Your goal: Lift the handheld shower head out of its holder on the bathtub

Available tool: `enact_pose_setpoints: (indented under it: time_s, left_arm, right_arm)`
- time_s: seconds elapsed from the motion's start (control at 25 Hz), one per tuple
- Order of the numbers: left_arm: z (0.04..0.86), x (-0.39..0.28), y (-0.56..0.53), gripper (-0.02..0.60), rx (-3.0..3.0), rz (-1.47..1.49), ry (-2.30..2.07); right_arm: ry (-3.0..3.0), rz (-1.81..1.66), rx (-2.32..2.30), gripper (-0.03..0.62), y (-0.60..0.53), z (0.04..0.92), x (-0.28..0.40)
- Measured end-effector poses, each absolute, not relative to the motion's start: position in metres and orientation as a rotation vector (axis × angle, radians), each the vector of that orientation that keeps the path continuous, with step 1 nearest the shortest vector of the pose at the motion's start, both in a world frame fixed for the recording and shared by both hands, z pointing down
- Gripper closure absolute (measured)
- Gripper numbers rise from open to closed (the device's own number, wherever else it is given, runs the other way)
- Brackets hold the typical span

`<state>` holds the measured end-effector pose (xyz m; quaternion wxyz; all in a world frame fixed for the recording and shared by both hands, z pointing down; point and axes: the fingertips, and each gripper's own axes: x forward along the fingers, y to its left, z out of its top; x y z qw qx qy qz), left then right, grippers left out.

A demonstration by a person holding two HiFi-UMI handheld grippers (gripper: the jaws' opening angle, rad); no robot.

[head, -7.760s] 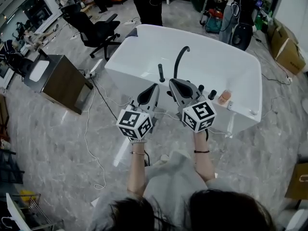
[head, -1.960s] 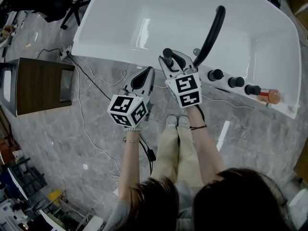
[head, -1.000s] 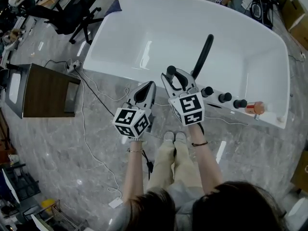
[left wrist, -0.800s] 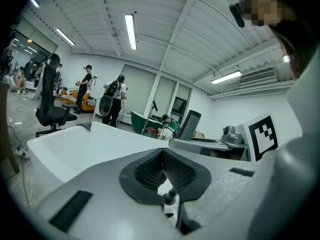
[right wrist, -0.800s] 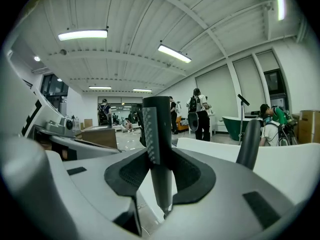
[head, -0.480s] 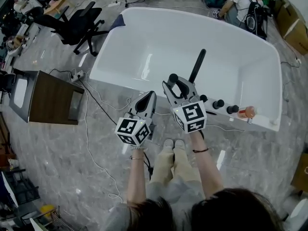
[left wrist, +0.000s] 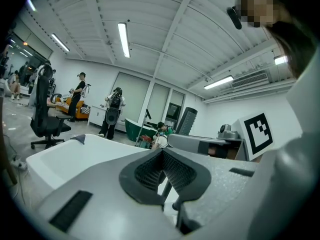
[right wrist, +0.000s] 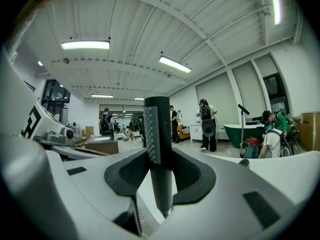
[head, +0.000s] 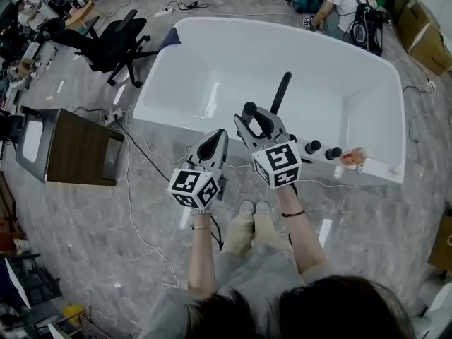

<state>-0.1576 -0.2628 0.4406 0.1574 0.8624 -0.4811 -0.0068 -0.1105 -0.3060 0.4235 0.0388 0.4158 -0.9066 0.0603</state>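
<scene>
Change over the last 1 s: both your grippers have come up, and the right gripper [head: 253,119] brought the shower head [head: 248,108] with it.
- Right gripper view: jaws clamped on the black wand's stem, wand upright, spray face [right wrist: 149,129] turned left. Its lower end shows below the pads with nothing around it.
- Looks lifted clear of the holder, so my read is the task is done or nearly. The holder itself is hidden behind your right gripper in the head view, so I can't confirm the gap. Hose not visible either.
- Left gripper [head: 217,137]: jaws together, empty, just beside the right one and not involved.

Surface:
- White bathtub [head: 226,55], glossy, dry-looking.
- The deck on your side carries a black curved spout [head: 280,92], black knobs [head: 313,146] and a small orange item [head: 353,155] at the right end.
- The wand now sits over the deck edge, left of the spout.

Room:
- Grey marble-look floor with cables [head: 131,203] running across it.
- Dark wood cabinet [head: 78,147] to your left, office chair [head: 116,44] beyond it.
- People [head: 346,6] at the far end, well away from the tub.
- Strip lights [right wrist: 85,45] on a ribbed white ceiling.
</scene>
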Motion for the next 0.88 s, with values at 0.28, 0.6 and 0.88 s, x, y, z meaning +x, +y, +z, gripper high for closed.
enact_pose_setpoints:
  time_s: [0.28, 0.6, 0.88]
  left_arm:
    - [0.426, -0.154, -0.251, 0.577, 2.496, -0.025, -1.366]
    - [0.417, -0.154, -0.246, 0.577, 2.492, -0.046, -1.371]
    - [0.410, -0.156, -0.242, 0.577, 2.490, -0.063, -1.382]
  right_arm:
    - [-2.819, 0.181, 1.283, 0.461, -0.291, 0.404, -0.108]
    - [-2.821, 0.156, 1.297, 0.461, -0.284, 0.392, -0.104]
    - [-2.823, 0.166, 1.321, 0.461, -0.275, 0.388, -0.102]
